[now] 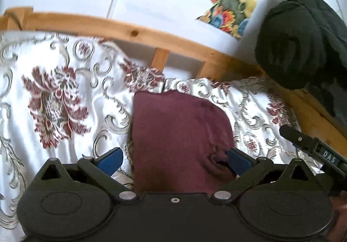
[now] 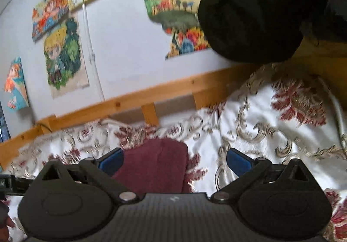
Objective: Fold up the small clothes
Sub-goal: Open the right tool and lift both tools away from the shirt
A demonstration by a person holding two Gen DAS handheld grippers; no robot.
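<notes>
Both grippers' fingers [image 1: 238,160] released, folded maroon garment [image 1: 180,137] between, on bedspread [image 1: 65,94].

Left wrist view: low, close over bedspread [image 1: 65,72], tilted downward toward wooden rail [image 1: 130,31] at 12 o'clock. Right wrist view: level. Both share maroon garment [image 1: 177,133], rail, wall.

Both grippers spread wide — nothing clamped

The left gripper [image 1: 175,160] and right gripper [image 2: 175,160] hold their blue pads [image 1: 111,160] far apart (jaws at full spread), each tipped slightly downward — nothing pinched between them.
</notes>
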